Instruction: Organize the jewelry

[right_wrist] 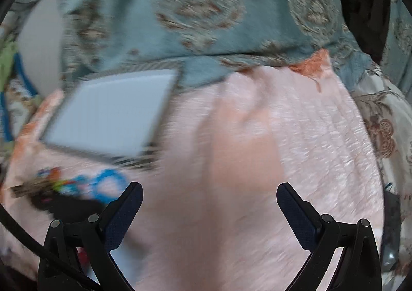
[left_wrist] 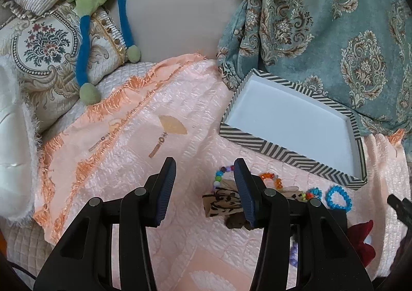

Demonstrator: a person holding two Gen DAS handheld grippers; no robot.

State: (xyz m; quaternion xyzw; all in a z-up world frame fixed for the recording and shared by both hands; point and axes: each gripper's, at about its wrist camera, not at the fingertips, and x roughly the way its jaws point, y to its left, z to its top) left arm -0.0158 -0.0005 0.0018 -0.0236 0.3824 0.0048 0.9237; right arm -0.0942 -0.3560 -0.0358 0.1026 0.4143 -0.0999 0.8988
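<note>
i hold my left claw (left_wrist: 204, 177) wide above the beaded bracelets (left_wrist: 337, 197), ready to load the empty chevron-striped white tray (left_wrist: 291, 155); right claw (right_wrist: 209, 197) wide, holding nothing.

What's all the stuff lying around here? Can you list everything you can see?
Tray: one, white inside with a grey-and-white zigzag rim, empty, on the bedspread.
Blue bead bracelets: two, bright blue, in front of the tray.
Multicolour bead bracelet: one, beside the left claw's finger.
Orange bead bracelet: one, partly hidden by the left claw.
Patterned card: one, tan with black drawing, among the beads.
Red item: one, at the right edge; unclear what.
Bedspread: one, peach.
Curtain: one, teal with paisley.
Cushion: one, cream floral.
Plush toy: one, green and blue.
Left claw: black, open.
Right claw: black, open wide.
</note>
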